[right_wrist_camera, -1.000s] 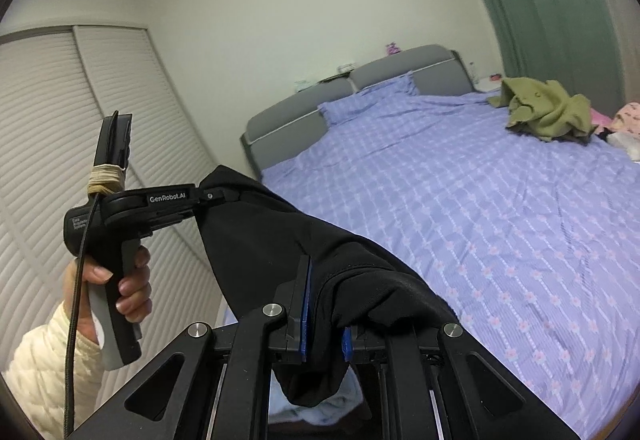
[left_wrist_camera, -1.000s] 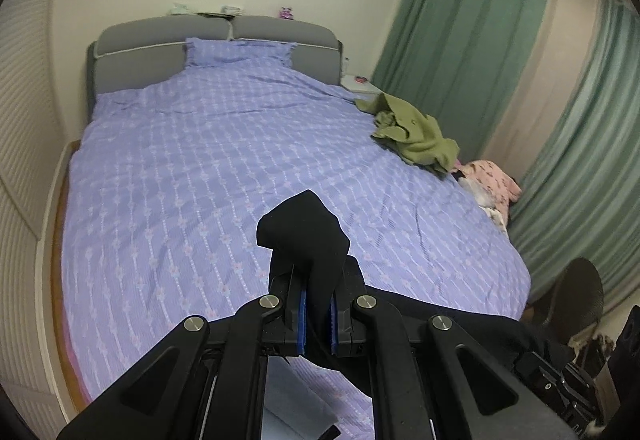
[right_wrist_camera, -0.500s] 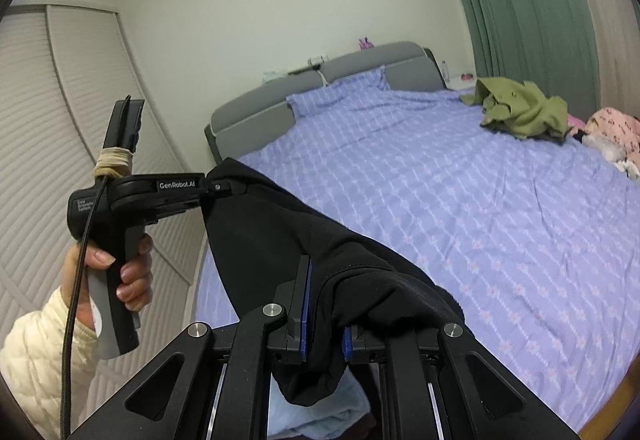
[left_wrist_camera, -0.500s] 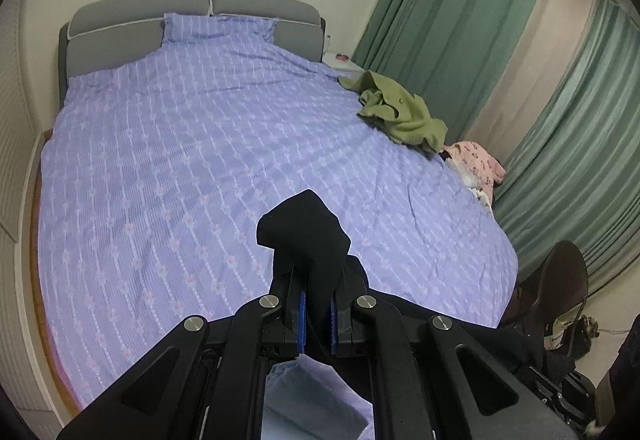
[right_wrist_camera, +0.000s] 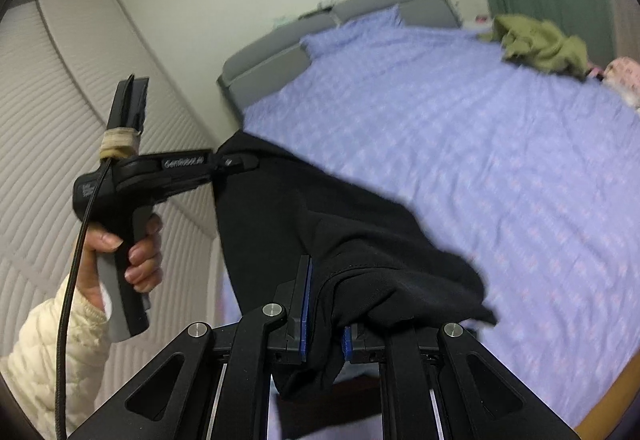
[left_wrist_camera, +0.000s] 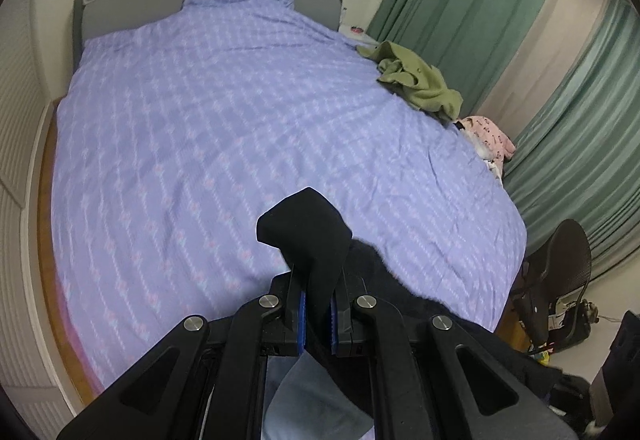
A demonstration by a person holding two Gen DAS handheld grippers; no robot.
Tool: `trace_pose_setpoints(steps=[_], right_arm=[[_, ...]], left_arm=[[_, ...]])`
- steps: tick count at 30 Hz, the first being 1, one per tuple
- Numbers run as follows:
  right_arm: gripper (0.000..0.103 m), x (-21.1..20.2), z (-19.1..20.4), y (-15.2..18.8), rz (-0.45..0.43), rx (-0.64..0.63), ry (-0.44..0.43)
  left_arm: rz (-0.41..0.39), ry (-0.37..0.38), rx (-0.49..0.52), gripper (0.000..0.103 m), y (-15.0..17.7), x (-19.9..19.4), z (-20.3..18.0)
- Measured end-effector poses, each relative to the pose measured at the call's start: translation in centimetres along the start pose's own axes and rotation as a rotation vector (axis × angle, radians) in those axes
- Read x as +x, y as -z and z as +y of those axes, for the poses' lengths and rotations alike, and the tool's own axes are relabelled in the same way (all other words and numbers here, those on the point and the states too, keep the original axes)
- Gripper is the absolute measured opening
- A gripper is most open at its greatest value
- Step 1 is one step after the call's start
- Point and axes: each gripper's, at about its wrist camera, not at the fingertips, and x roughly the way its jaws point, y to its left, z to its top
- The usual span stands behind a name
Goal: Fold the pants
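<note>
1. While both grippers carry the black pants [right_wrist_camera: 320, 224] over the foot of the bed [left_wrist_camera: 224, 128], the step in hand looks like the lay-down: the garment must be spread flat before any fold.
2. On the left, a person's hand [right_wrist_camera: 132, 256] in a cream sleeve [right_wrist_camera: 52, 352] holds the left gripper [left_wrist_camera: 316, 316]; its fingers [left_wrist_camera: 301, 316] are clenched on a bunched edge of the pants, a tuft poking up above them.
3. Between the two grippers the cloth hangs stretched in the air, sagging toward the purple cover, and a dark fold already seems to trail on the bed's near edge.
4. On the right, the right gripper [right_wrist_camera: 324, 332] has its fingers [right_wrist_camera: 304, 316] pinched on another part of the edge, fabric draped over and below them.
5. Far right, an olive garment [left_wrist_camera: 420, 84] and a pink one [left_wrist_camera: 488, 132] lie well apart from the landing spot.
6. Next, I judge, both hands go down and forward together, keeping the edge taut so the pants land flat, without letting go early.
</note>
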Motion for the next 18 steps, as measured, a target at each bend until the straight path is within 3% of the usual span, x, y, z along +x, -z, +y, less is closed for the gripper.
trace_pose_setpoints(steps=[12,18], right_arm=[[0.013,5.4,2.9,6.4,0.213,0.051,-0.091],[0.015,6.2,2.8,9.1,0.284,0.133,-0.126]], left_arm=[[0.071,-0.065,-0.156,0.010,5.4,0.1,7.4],[0.074,-0.078,-0.139,0.010,7.1,0.0,8.3]])
